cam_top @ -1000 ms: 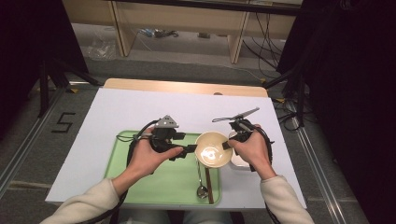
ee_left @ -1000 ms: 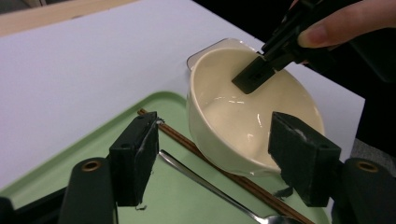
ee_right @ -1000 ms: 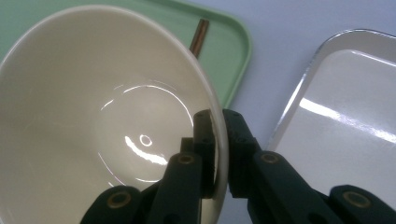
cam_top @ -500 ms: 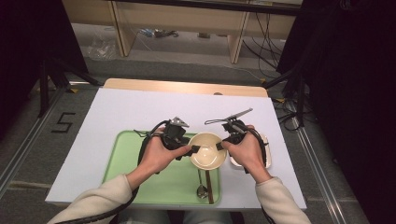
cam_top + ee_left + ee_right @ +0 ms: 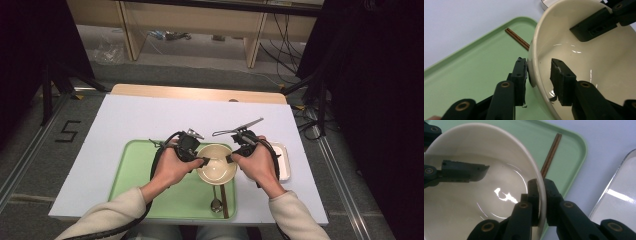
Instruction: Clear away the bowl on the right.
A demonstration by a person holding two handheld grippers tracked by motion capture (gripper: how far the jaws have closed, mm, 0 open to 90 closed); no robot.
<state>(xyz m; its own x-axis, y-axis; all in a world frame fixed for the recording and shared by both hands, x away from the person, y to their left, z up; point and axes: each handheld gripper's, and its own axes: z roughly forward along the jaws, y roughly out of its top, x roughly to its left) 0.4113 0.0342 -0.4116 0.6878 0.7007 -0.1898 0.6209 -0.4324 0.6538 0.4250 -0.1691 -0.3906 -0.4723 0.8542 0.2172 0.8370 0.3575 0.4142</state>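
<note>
A cream bowl [image 5: 216,167] sits low over the right part of a green tray [image 5: 150,192], between my two grippers. My right gripper [image 5: 231,159] is shut on the bowl's right rim; in the right gripper view [image 5: 540,187] its jaws pinch the wall from both sides. My left gripper [image 5: 204,161] straddles the left rim. In the left gripper view [image 5: 537,72] the outer jaw touches the bowl [image 5: 599,62] while the inner pad [image 5: 560,75] stands off the wall, so it is open. The bowl [image 5: 474,207] is empty and glossy inside.
Brown chopsticks [image 5: 224,200] and a metal spoon [image 5: 215,204] lie on the tray just under the bowl's near side. A white rectangular dish [image 5: 285,160] sits on the white mat right of the tray, behind my right hand. The tray's left half [image 5: 474,75] is bare.
Both hands have carried the bowl a little left and toward the person over the tray. The left gripper has closed in on the bowl's left rim.
</note>
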